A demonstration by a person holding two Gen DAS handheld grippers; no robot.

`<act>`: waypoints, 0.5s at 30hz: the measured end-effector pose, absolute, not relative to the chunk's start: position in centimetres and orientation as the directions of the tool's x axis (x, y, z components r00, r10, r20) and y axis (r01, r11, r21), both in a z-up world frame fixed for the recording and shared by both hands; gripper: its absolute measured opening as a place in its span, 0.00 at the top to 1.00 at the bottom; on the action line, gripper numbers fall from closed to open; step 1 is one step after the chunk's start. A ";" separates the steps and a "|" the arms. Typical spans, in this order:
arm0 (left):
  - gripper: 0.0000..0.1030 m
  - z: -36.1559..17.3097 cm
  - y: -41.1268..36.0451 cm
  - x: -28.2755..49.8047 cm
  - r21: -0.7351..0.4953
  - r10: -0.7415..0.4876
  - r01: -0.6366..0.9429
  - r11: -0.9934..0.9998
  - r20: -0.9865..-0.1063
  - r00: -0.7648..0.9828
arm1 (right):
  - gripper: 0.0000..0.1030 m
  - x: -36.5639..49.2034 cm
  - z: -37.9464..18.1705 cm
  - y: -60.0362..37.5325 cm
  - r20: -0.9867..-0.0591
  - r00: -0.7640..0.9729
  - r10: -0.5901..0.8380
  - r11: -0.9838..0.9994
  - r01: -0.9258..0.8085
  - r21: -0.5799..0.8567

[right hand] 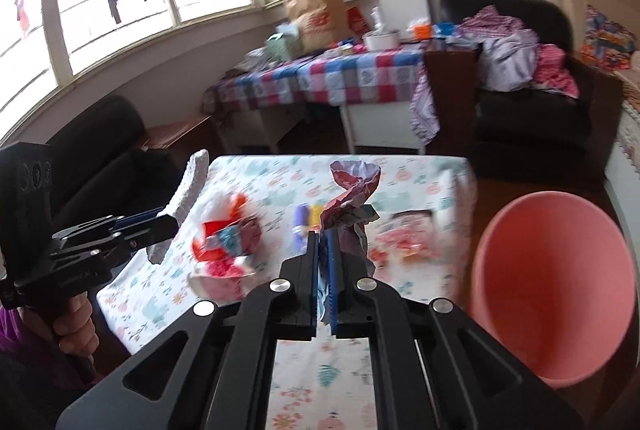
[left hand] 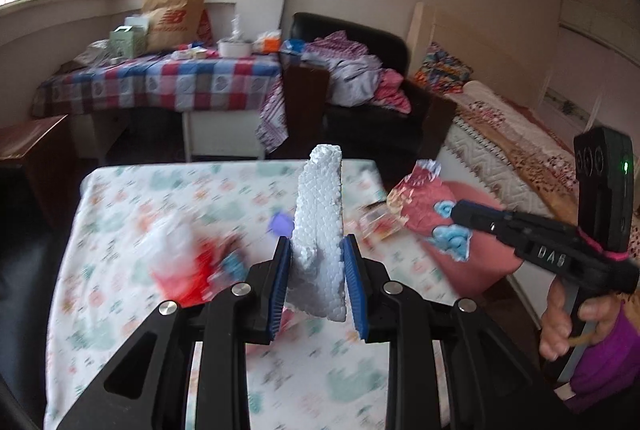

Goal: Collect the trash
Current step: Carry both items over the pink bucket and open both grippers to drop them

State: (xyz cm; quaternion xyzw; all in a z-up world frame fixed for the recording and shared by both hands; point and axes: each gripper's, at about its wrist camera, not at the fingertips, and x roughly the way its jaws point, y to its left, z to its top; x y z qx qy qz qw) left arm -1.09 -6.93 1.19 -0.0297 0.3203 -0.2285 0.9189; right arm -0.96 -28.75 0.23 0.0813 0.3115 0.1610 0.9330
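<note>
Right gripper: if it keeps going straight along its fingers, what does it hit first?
Probably nothing on the small table. The right gripper, shut on the crumpled wrapper, points across it toward the checkered table beyond. Depth is unclear.

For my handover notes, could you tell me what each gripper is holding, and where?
The left gripper pinches a foam piece at its lower end. The right gripper clamps a crumpled wrapper by its bottom.

A lived-in home bedroom (bed (left hand: 516,133), clothes-heaped armchair (left hand: 360,77))
</note>
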 end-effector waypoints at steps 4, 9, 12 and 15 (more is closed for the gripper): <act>0.75 1.8 -10.2 0.0 -0.229 -0.498 0.453 0.862 -0.551 0.669 | 0.96 -1.4 0.4 -31.5 -0.546 0.788 0.284 0.953 -0.171 0.249; 0.75 2.1 -14.9 1.2 -0.241 -0.558 0.520 0.819 -0.543 0.628 | 0.96 -2.1 0.2 -34.9 -0.539 0.816 0.207 0.962 -0.070 0.264; 0.75 2.0 -17.6 2.0 -0.254 -0.591 0.554 0.793 -0.544 0.596 | 0.96 -2.5 -0.2 -36.9 -0.540 0.825 0.166 0.961 -0.012 0.276; 0.75 1.8 -20.4 2.3 -0.254 -0.611 0.583 0.772 -0.548 0.571 | 0.96 -2.9 -0.9 -38.6 -0.545 0.829 0.130 0.958 0.036 0.285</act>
